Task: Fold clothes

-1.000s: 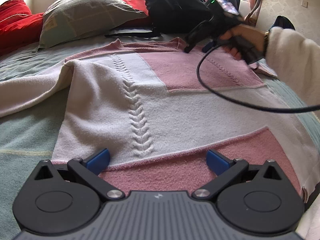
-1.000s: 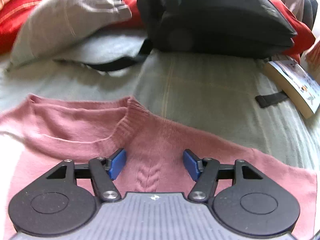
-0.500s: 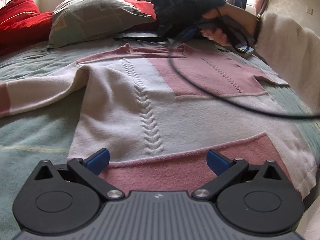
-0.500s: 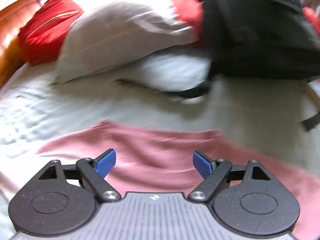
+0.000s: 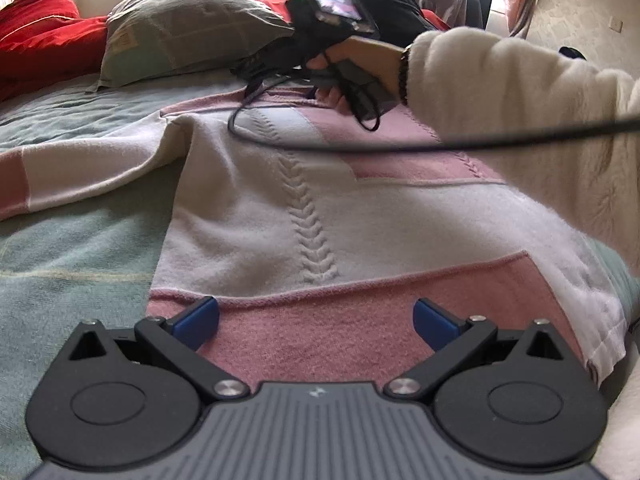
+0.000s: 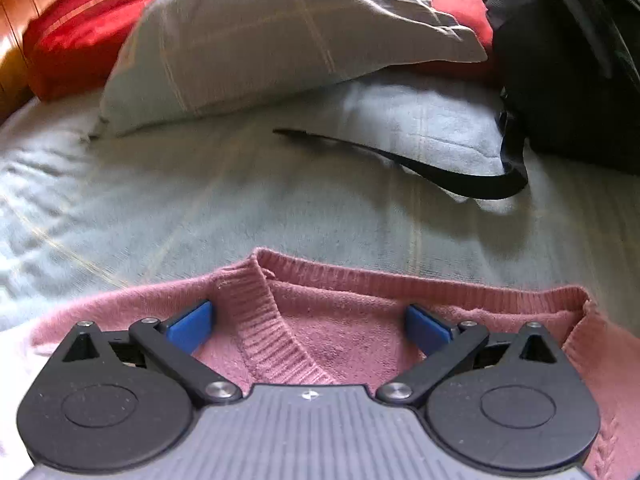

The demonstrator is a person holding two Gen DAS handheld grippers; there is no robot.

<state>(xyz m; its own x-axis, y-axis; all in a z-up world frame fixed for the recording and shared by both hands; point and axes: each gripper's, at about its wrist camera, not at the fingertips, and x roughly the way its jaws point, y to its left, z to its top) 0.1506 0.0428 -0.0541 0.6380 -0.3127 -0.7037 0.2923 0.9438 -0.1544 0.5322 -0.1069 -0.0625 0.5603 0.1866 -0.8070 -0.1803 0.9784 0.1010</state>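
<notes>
Pink and white knitted wool, a block-patterned sweater, is being shown spread flat on a pale green bedspread with thin cream lines. The left gripper is being held low over the sweater's pink hem band, its blue pads standing wide apart with bare knit between them and nothing pinched. Ahead of it, a cable-stitch column is seen running up the sweater's middle, and one sleeve is lying out to its left across the bedspread.

Further ahead, the right gripper is being carried in a hand emerging from a cream fleece sleeve, with a black cable being trailed from it over the sweater. Its jaws are being opened; the ribbed pink V-neck collar is lying between the blue pads, which are not pressing on it. Beyond these pads, a grey-green checked pillow is seen lying, with red cushions to its left, a black backpack to the right, and a black strap lying across the bedspread.
</notes>
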